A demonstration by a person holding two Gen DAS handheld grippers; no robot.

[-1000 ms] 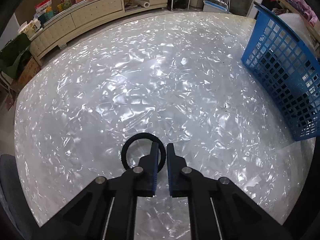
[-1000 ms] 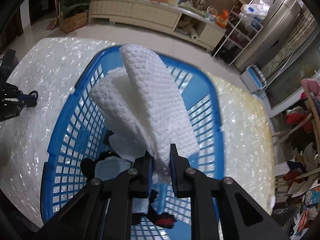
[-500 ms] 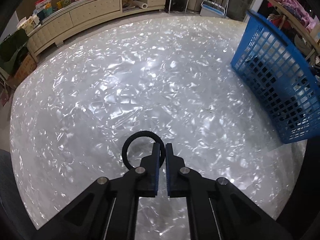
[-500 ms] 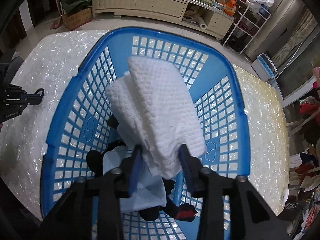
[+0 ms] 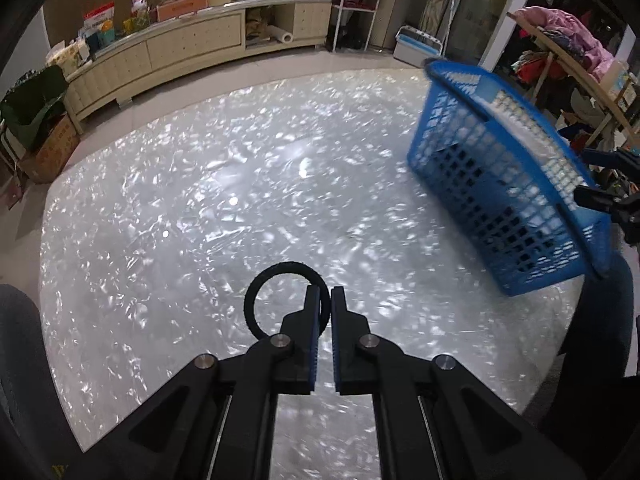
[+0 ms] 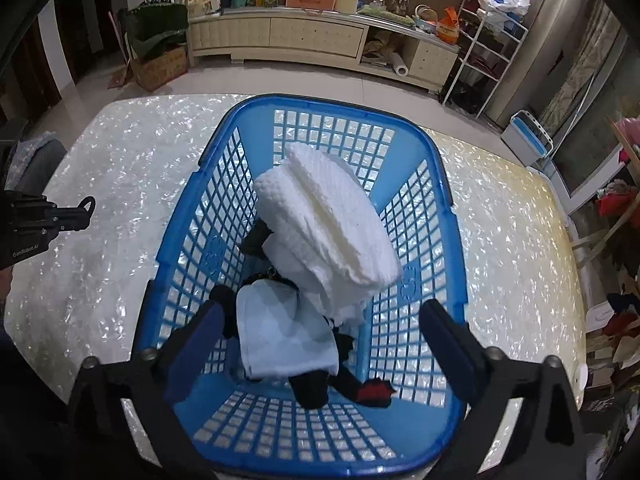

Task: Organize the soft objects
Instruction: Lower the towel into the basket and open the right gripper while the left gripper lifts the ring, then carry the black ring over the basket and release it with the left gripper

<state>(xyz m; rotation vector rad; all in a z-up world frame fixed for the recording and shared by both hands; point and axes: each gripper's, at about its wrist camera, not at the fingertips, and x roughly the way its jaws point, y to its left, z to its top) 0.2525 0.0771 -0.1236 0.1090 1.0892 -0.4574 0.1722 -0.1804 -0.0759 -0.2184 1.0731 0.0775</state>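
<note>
So my right claw (image 6: 320, 340) just let go. Half a second back it was only partly spread with the white waffle-weave towel (image 6: 328, 224) between the fingers, and a second back it was clamped tight on it. Now the fingers are spread wide with nothing between them, and the towel has dropped into the blue laundry basket (image 6: 192, 208). It's lying folded on top of the pile in there, over a pale blue cloth (image 6: 284, 336) and some dark bits with a red scrap (image 6: 374, 392) toward the near end of the basket. Looks like it settled a bit tilted against the far half of the basket, not flat, but it's fully inside the rim as far as I can tell.

From the left side the basket (image 5: 500, 200) is blurry, so either that claw or the basket is moving a little. I can just make out the white towel (image 5: 532, 128) poking above the rim.

My left claw (image 5: 325, 300) is pressed nearly together, pinching a black hair tie (image 5: 256, 300) by its near edge, well to the left of the basket over the shiny pearly bench (image 5: 200, 200). Same grip as a second ago.

My read: towel is done, the hair tie goes in the basket next. It's tiny, so it could slip through the mesh.
</note>
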